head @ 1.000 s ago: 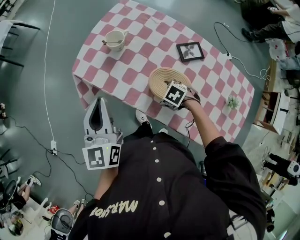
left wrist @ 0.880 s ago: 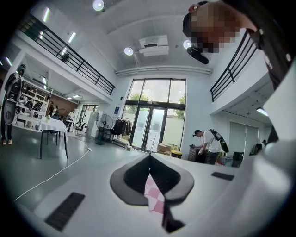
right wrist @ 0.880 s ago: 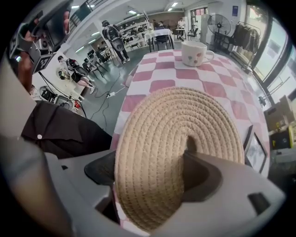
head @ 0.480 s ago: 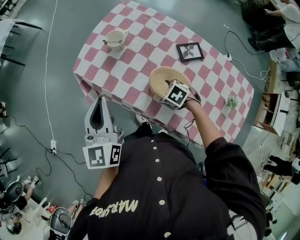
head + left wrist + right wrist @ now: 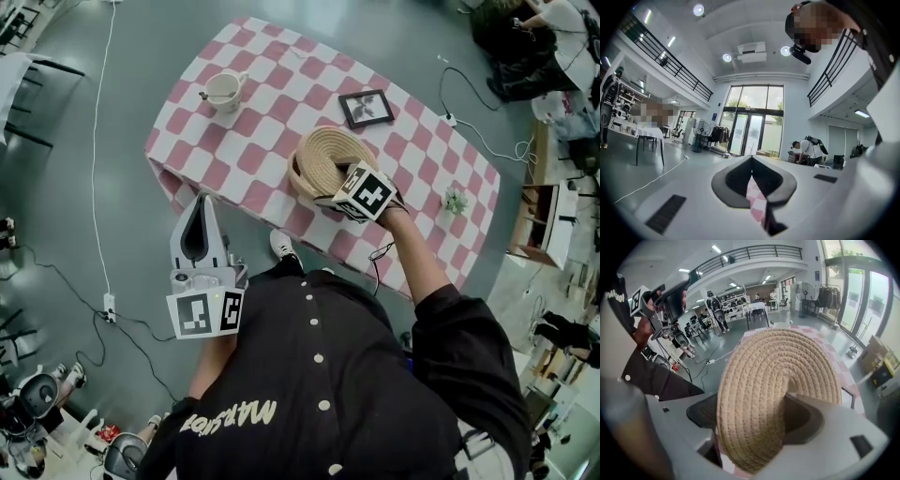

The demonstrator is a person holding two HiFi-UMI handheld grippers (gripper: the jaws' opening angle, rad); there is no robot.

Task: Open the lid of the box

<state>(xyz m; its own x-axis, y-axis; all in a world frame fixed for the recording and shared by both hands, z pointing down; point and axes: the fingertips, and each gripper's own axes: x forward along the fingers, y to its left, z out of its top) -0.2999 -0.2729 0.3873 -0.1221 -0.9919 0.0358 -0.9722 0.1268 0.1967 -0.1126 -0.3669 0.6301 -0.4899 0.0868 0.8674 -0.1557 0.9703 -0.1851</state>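
Your R gripper (image 5: 754, 427) is clamped on the woven lid (image 5: 330, 157); its jaws just closed a bit tighter w/ the rim between them. Lid's tilted on edge over the checked table (image 5: 234, 141), near the front edge. L gripper (image 5: 199, 214): jaws together, empty, off the table, well apart from the lid.

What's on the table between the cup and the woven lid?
Nothing: the head view shows only bare checkered tablecloth between the cup and the woven lid.
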